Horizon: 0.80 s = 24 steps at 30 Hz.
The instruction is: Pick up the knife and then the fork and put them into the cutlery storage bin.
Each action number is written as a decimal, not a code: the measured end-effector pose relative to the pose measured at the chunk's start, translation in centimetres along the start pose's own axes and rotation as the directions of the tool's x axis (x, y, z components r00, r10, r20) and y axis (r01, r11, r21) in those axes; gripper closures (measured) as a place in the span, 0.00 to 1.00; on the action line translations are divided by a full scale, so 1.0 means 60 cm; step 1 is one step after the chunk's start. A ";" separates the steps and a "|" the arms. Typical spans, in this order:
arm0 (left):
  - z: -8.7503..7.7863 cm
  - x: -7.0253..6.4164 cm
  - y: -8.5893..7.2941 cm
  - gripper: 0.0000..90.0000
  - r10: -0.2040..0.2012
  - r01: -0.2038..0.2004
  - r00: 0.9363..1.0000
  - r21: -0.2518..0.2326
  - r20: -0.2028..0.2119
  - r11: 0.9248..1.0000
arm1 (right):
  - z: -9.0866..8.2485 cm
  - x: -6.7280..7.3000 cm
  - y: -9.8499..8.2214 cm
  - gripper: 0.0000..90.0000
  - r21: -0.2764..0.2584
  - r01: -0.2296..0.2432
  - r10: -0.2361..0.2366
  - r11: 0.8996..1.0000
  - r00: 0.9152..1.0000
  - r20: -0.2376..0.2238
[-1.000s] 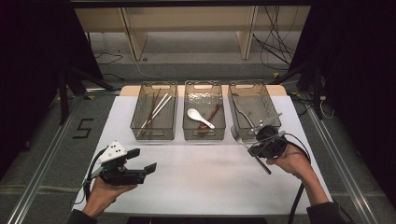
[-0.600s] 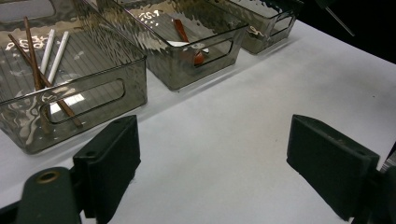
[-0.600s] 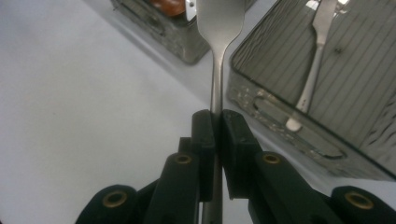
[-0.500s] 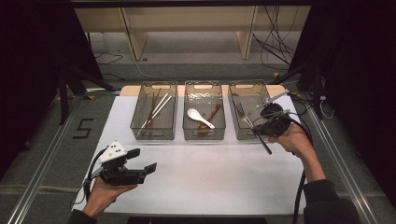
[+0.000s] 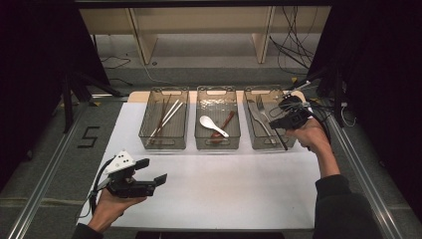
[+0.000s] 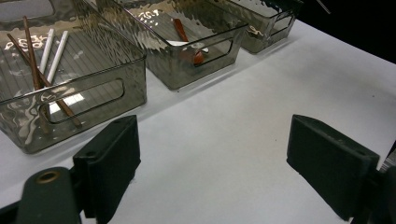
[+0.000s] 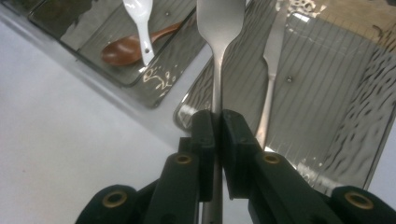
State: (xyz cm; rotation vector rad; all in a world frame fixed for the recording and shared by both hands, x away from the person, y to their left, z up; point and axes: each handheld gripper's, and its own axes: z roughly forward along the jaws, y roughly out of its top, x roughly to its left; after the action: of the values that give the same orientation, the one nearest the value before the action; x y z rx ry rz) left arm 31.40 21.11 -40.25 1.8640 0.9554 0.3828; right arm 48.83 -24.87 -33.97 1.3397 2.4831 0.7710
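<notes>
My right gripper [image 5: 276,123] [image 7: 217,122] is shut on the handle of a metal fork [image 7: 218,28], which it holds above the right-hand clear bin [image 5: 269,147] [image 7: 369,93]. The fork's head points over the bin's near corner. A second fork [image 7: 271,60] [image 5: 261,111] lies inside that bin. Low over the white table at the front left, my left gripper [image 5: 153,172] [image 6: 212,158] stands open with nothing between its jaws.
The middle bin [image 5: 217,146] holds a white spoon [image 5: 213,124] and a brown spoon [image 5: 226,122]. The left bin [image 5: 163,146] holds brown and white chopsticks [image 5: 166,117]. A white mat [image 5: 224,184] covers the table; cables trail at the back right.
My right gripper has moved away from me and upward with the fork, from the table's right side to over the right bin. The left gripper has stayed in place.
</notes>
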 end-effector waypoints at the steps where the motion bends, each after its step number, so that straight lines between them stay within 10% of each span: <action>1: 0.000 0.000 0.000 0.18 -0.001 0.001 1.000 0.000 -0.001 1.000 | 0.001 -0.002 0.003 0.94 -0.001 -0.002 0.002 1.000 1.000 0.002; 24: -0.001 0.001 0.000 0.18 -0.001 0.001 1.000 -0.001 0.002 1.000 | 0.019 -0.031 0.069 0.94 -0.006 -0.078 0.079 0.997 0.994 0.069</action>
State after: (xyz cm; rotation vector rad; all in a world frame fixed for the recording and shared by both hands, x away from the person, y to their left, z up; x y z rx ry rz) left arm 31.40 21.18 -40.20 1.8622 0.9549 0.3803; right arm 53.33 -24.18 -32.78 1.4454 2.3872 0.7319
